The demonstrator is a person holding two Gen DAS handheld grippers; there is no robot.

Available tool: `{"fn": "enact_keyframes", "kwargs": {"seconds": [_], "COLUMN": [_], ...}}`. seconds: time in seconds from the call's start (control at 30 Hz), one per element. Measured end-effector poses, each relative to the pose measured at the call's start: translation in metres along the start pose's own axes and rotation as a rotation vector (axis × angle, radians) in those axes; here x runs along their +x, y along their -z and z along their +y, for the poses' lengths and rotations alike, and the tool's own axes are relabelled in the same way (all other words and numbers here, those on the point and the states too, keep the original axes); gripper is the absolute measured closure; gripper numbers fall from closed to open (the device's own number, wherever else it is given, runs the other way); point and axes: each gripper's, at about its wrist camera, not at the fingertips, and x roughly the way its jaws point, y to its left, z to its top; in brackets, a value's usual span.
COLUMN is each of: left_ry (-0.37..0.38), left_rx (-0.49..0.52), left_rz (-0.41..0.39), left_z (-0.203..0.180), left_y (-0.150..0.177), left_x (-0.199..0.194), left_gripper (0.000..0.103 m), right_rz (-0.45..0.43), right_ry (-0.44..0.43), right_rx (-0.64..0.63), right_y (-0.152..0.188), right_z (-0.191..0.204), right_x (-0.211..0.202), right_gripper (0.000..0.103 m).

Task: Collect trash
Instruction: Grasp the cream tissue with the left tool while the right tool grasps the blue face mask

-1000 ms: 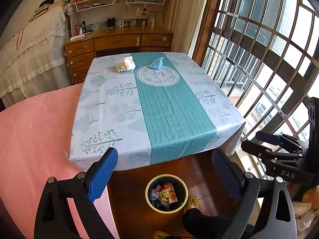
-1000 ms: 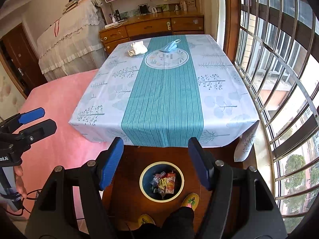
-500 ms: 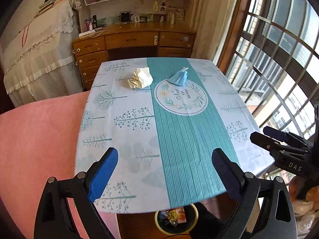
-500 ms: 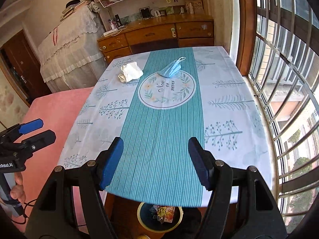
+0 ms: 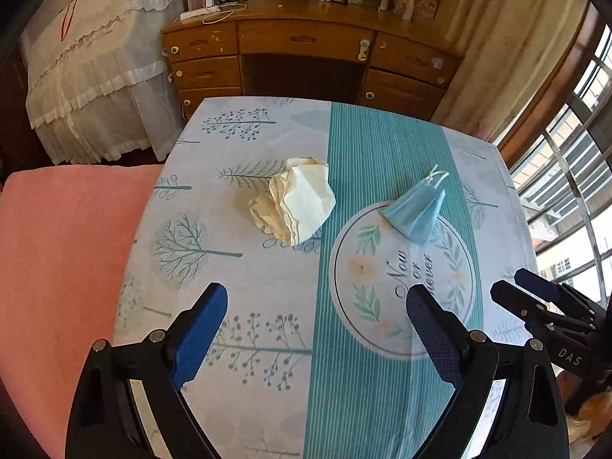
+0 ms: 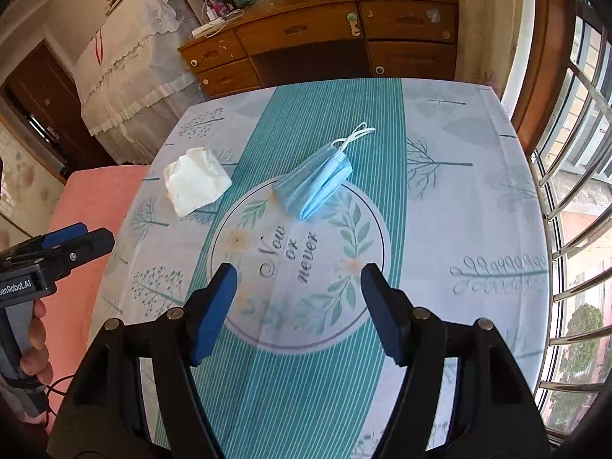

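Note:
A crumpled white paper wad (image 5: 294,202) lies on the tablecloth, left of the teal stripe; it also shows in the right wrist view (image 6: 195,181). A folded blue face mask (image 5: 415,210) lies on the round motif's far edge, and shows in the right wrist view (image 6: 315,183) too. My left gripper (image 5: 315,306) is open and empty, hovering over the table short of the wad. My right gripper (image 6: 298,287) is open and empty, over the motif, short of the mask. Each gripper shows at the edge of the other's view.
The table (image 5: 237,267) carries a tree-print cloth with a teal stripe. A pink bed (image 5: 57,248) lies to the left. A wooden desk (image 5: 306,49) stands behind the table, a barred window (image 6: 573,191) to the right.
Both grippers have moved forward over the table toward the wad and the mask. The bin on the floor has dropped out of view. Both stay open.

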Motion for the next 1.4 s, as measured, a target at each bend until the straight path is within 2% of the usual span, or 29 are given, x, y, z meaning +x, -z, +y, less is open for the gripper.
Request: {"fn": "enact_keyframes", "kwargs": {"seconds": [0.23,0.4,0.6,0.7,0.83,0.9,0.97,1.07,1.1,1.13,1.2,1.27,1.4], "left_ry": [-0.033,-0.026,-0.012,-0.018,-0.017,-0.009,0.001,0.029,0.019,0.010,-0.013,-0.028,-0.028], "left_rx": [-0.063,-0.116,-0.133,-0.134,-0.144,-0.143,-0.134,-0.122,-0.113,-0.099,-0.061,-0.037,-0.022], "left_rz": [0.066,0.102,0.149,0.168,0.193,0.205,0.220,0.222,0.216,0.204,0.168,0.138,0.133], "left_z": [0.014,0.031,0.042,0.044,0.048,0.048,0.045,0.038,0.034,0.030,0.019,0.009,0.000], "left_y": [-0.042,-0.058,-0.069,-0.073,-0.077,-0.079,-0.080,-0.082,-0.083,-0.083,-0.085,-0.087,-0.084], "left_x": [0.074,0.105,0.136,0.151,0.168,0.174,0.181,0.187,0.187,0.186,0.180,0.172,0.156], "left_gripper": [0.007,0.007,0.007,0.007,0.008,0.012,0.026,0.040,0.040,0.046,0.056,0.069,0.075], "right_rz": [0.106,0.146,0.134,0.105,0.071,0.063,0.057,0.048,0.046,0.046,0.050,0.064,0.073], "right_ry": [-0.005,0.035,0.096,0.123,0.152,0.160,0.169,0.176,0.173,0.171,0.144,0.111,0.020], "right_rx": [0.093,0.104,0.006,-0.060,-0.136,-0.164,-0.186,-0.200,-0.202,-0.205,-0.210,-0.203,-0.106], "right_y": [-0.051,-0.074,-0.085,-0.083,-0.079,-0.077,-0.074,-0.071,-0.070,-0.070,-0.069,-0.068,-0.063], "right_z": [-0.014,-0.013,0.004,0.016,0.024,0.027,0.028,0.025,0.023,0.021,0.018,0.014,0.002], "right_x": [0.089,0.134,0.162,0.165,0.169,0.170,0.169,0.166,0.164,0.163,0.161,0.158,0.145], "right_gripper": [0.038,0.038,0.039,0.046,0.051,0.053,0.056,0.065,0.068,0.070,0.085,0.090,0.094]}}
